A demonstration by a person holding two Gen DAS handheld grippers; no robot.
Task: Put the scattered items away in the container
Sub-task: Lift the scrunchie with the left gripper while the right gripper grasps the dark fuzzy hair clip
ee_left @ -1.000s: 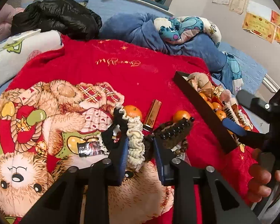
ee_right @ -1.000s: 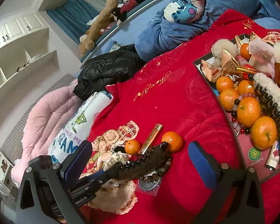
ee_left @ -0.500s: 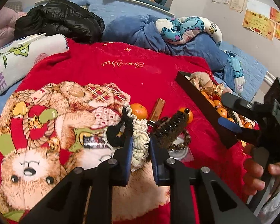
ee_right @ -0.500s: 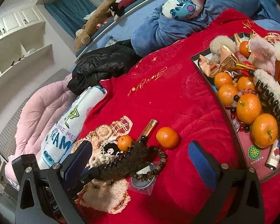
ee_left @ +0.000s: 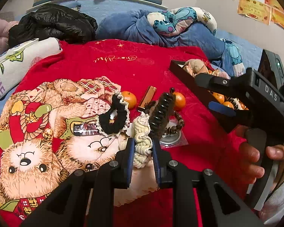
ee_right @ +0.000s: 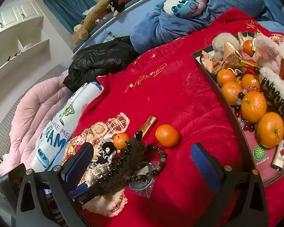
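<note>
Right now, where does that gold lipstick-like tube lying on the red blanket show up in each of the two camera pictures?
Left wrist view: the gold tube lies just above centre, beyond the left tongs.
Right wrist view: the gold tube lies at centre, slightly low, above the dark furry hair claw.
Shared landmark: it sits between the two loose oranges, small and larger.

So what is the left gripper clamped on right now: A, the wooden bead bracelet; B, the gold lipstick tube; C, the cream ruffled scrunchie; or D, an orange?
C. In the left wrist view the left gripper has its blue pads pressed against the cream ruffled scrunchie, while the oranges, the bead bracelet and the gold tube lie loose on the red blanket.
</note>
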